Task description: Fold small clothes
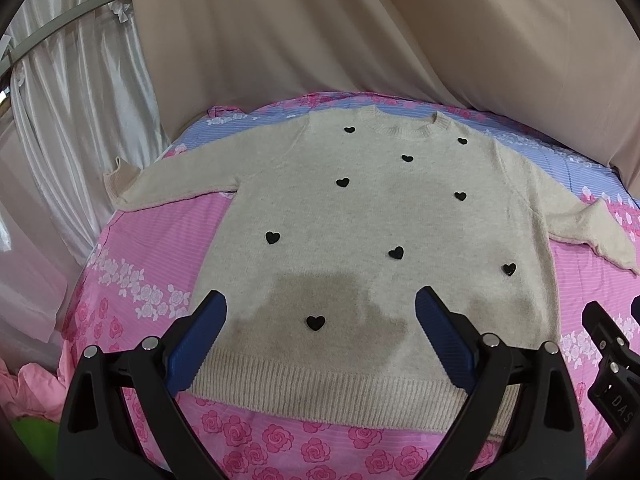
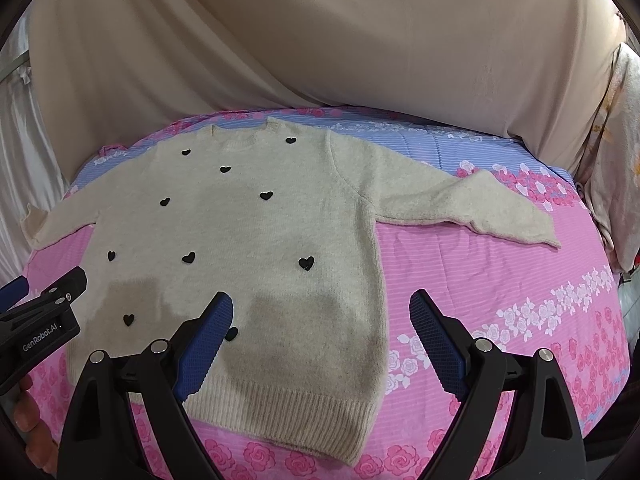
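Pink rose-printed bedding (image 1: 140, 248) with a blue striped band at the far edge serves as the work surface; beige drapery (image 1: 320, 32) is hung behind it, and white satin curtains (image 1: 72, 92) are seen at the left.

Item: one cream knit sweater (image 1: 372, 216), dotted with black heart appliqués (image 1: 273, 237). It is laid flat, front up, collar away from the cameras, ribbed hem (image 1: 332, 384) nearest. Both sleeves are spread outward; the right sleeve (image 2: 460, 204) is bent near the cuff. No fold has yet been made.

Left gripper (image 1: 320, 312): held released, jaws wide apart above the hem, nothing grasped. Right gripper (image 2: 320, 312): likewise released and empty, poised over the sweater's right lower corner and the bedding beside it.

Risks noted: the bedding could be pinched along with the knit if a jaw is lowered too deep at the hem. A single layer might be caught, so that front and back would separate on lifting. Uneven lifting by the two grippers would likely skew the fold.
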`<control>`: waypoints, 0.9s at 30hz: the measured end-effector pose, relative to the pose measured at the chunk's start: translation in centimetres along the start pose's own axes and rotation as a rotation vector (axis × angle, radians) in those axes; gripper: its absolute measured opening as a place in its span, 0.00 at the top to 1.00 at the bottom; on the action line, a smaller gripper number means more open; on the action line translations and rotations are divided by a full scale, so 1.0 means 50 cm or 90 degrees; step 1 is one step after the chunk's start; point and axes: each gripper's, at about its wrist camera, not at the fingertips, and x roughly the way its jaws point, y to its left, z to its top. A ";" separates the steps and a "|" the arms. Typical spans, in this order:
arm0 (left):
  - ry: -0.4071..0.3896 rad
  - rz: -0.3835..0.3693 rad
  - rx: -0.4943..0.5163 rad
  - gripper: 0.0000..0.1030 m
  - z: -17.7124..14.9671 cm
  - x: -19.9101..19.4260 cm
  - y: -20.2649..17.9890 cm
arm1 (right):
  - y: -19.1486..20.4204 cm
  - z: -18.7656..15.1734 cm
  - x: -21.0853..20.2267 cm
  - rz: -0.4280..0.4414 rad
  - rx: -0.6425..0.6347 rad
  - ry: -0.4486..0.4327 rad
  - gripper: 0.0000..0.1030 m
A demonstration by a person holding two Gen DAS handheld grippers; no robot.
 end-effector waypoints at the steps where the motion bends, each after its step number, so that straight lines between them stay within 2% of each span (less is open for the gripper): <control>1: 0.000 0.000 0.000 0.10 0.000 -0.001 0.000 | 0.000 0.000 0.000 0.000 0.000 0.000 0.14; 9: 0.010 -0.007 -0.002 0.10 0.006 0.011 0.003 | -0.010 0.003 0.019 0.009 0.013 0.020 0.14; 11: 0.024 -0.025 -0.011 0.09 0.006 0.016 0.005 | -0.047 0.006 0.041 0.005 0.031 0.030 0.14; 13: 0.033 -0.047 -0.021 0.09 0.006 0.015 0.002 | -0.128 0.009 0.074 -0.022 0.076 0.035 0.14; 16: 0.036 -0.061 -0.023 0.09 -0.002 0.006 -0.017 | -0.335 0.016 0.143 -0.058 0.213 0.059 0.16; 19: 0.033 -0.054 -0.011 0.09 -0.011 -0.003 -0.048 | -0.537 0.021 0.202 -0.101 0.336 0.069 0.18; 23: 0.042 -0.033 0.007 0.09 -0.017 -0.009 -0.091 | -0.706 0.042 0.288 -0.135 0.387 0.087 0.23; 25: 0.046 -0.020 0.013 0.09 -0.018 -0.010 -0.109 | -0.774 0.045 0.334 -0.119 0.429 0.097 0.25; 27: 0.051 -0.010 0.013 0.09 -0.017 -0.010 -0.121 | -0.821 0.043 0.373 -0.107 0.471 0.108 0.32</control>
